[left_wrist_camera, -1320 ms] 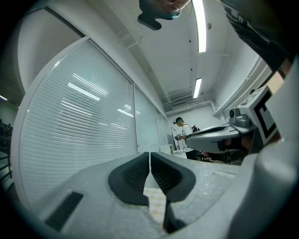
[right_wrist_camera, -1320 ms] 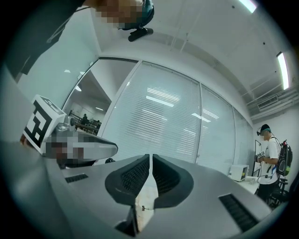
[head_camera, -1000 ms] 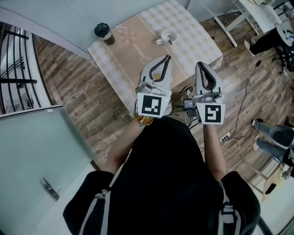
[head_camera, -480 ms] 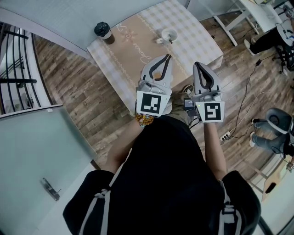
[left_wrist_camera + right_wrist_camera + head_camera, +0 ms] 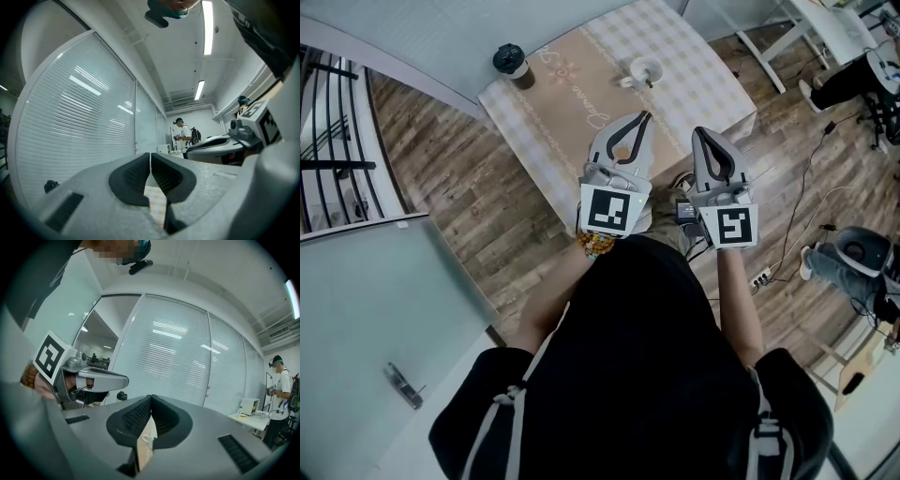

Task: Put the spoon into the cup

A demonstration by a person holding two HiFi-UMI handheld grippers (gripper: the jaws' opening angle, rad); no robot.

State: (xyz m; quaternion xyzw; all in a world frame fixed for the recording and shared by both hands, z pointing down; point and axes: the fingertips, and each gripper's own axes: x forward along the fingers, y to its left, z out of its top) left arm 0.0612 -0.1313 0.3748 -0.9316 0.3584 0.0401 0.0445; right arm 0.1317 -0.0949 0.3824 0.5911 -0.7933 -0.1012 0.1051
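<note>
Tablecloth point(image 5: 581, 89) in checks fills upper centre over wood floor point(image 5: 459, 187); I hold left gripper point(image 5: 644, 115) and right gripper point(image 5: 697, 130) closed, empty.

A table point(image 5: 581, 103) lies ahead of the person. A lidded cup point(image 5: 508, 62) stands at its far left corner. The cup point(image 5: 643, 71) sits further right, possibly with the spoon point(image 5: 649, 83) in it. The left gripper point(image 5: 644, 115) and right gripper point(image 5: 697, 131) hang side by side over the near edge.

No legible text (tablecloth point(image 5: 591, 70) script blurred)
</note>
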